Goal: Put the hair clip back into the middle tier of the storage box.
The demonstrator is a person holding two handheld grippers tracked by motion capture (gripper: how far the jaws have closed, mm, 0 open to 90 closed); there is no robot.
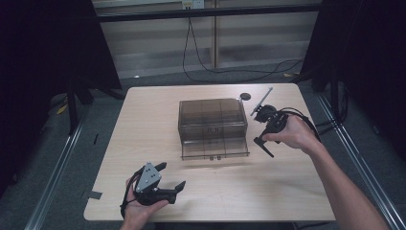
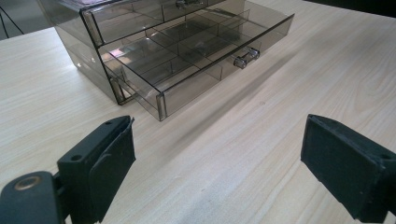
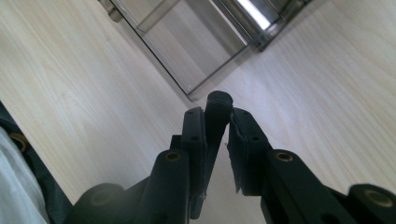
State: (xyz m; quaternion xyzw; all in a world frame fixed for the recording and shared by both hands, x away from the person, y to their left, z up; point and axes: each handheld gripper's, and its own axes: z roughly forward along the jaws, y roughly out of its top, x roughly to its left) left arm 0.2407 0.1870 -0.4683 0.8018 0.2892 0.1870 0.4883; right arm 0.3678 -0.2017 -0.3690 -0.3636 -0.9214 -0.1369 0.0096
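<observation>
We clamp a black pen (image 3: 217, 109) in the right gripper (image 3: 223, 122) beside the open drawer (image 2: 196, 51); left gripper (image 2: 217, 154) rests with jaws apart. Next, we judge, lower the pen into a compartment.

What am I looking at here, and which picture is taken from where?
There is no robot here. A person holds a hand-held tool in each hand, and each tool ends in a two-jaw claw. The high view looks down on the table from above the person's side. The other two pictures come from small cameras riding on the tools and looking along their jaws.

On the table stands a smoky clear drawer box with its bottom drawer pulled out. The drawer's compartments look empty. A small black round thing lies behind the box.

The left claw is wide open and holds nothing. It sits near the front edge and faces the drawer. The right claw, to the right of the box, is shut on a slim black stick. I cannot tell what the stick is.
</observation>
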